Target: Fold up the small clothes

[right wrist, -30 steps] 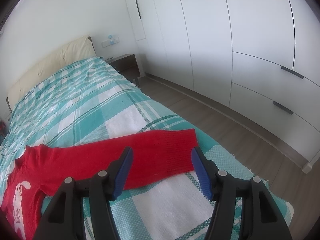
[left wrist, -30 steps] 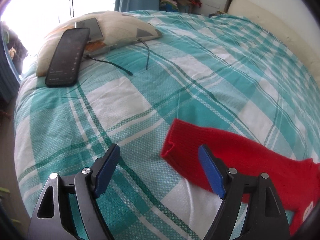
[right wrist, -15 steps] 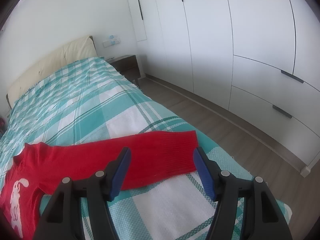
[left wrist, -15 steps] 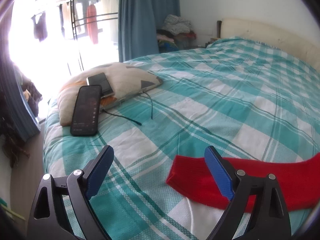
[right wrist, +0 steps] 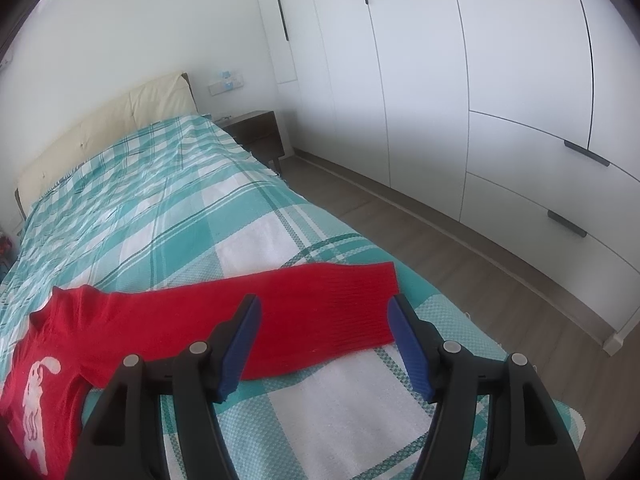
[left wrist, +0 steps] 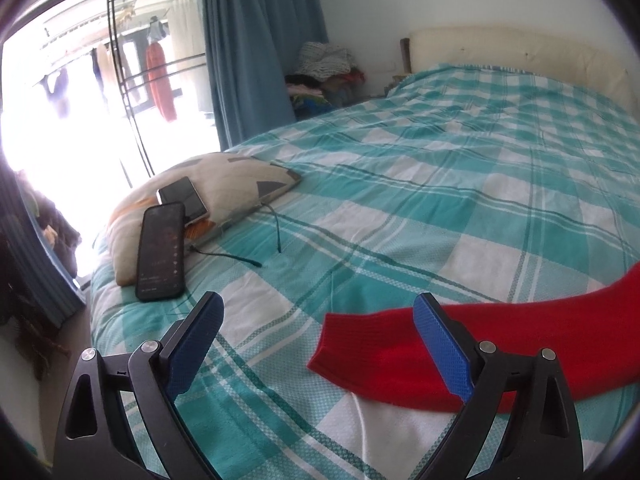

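red knit is lying flat on the bed [left wrist: 460, 208]: one small sweater [right wrist: 168, 320], with one white animal print on its chest at about 8 o'clock in the right wrist view. its two sleeves are stretching out sideways, one showing in each view; the left wrist view is catching only a sleeve [left wrist: 400, 352] at 5 o'clock, cuff end pointing toward 9 o'clock.

the left tool [left wrist: 320, 344] is tilting down over the bed's near edge, its jaws standing very wide after just opening further, with nothing between them except the cuff lying on the cover below; the right blue pad is overlapping the sleeve in view, but whether it is touching i cannot tell. the right tool [right wrist: 324, 344] is also pointing down at a slant, hovering over the other sleeve [right wrist: 320, 312] near its cuff, jaws partly spread and gripping nothing, the sleeve lying flat beneath the gap.

around them: one teal and white checked cover [right wrist: 160, 216], one cream pillow [left wrist: 224, 184] at 10 o'clock in the left view carrying two phones [left wrist: 162, 252], one dark and long, the other [left wrist: 185, 198] smaller above it, and one thin dark cable [left wrist: 276, 232] trailing off the pillow. one blue curtain [left wrist: 256, 44] is hanging at 12 o'clock, a heap of clothes [left wrist: 324, 72] beside it. white wardrobe doors [right wrist: 500, 80] are filling 2 o'clock in the right view. nothing is lying between either tool and its sleeve.
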{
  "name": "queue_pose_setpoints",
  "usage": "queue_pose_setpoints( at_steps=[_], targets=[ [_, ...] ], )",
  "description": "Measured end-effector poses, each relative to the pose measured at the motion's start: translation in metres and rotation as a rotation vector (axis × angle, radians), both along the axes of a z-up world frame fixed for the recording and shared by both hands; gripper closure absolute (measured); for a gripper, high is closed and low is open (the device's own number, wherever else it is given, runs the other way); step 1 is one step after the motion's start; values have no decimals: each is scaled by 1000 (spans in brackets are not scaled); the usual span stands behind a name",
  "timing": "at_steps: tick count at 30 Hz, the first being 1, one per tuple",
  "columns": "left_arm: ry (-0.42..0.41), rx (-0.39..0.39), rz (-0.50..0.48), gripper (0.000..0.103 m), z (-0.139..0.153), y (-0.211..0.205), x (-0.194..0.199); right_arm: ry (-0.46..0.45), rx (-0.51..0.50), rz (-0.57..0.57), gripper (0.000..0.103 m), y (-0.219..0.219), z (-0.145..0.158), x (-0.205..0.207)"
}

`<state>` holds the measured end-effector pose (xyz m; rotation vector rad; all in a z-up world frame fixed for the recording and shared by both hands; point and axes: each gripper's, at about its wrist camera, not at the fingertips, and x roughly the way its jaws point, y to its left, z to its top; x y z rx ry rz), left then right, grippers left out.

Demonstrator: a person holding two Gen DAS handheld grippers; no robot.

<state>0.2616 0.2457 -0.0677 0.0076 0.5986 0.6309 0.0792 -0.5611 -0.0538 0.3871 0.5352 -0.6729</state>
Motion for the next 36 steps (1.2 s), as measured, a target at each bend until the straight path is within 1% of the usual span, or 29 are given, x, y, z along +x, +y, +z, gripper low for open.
queue_pose_setpoints(
  at_steps=[6, 14, 36],
  targets=[
    [-6, -29, 25, 6, -1, 5, -3, 2, -2, 1, 37, 0, 0, 0],
    [-9, -29, 26, 6, -1, 6, -4, 4, -3, 3, 37, 0, 0, 1],
    [-8, 22, -13, 6, 1, -3, 0, 4, -1, 3, 37, 0, -1, 1]
  ],
)
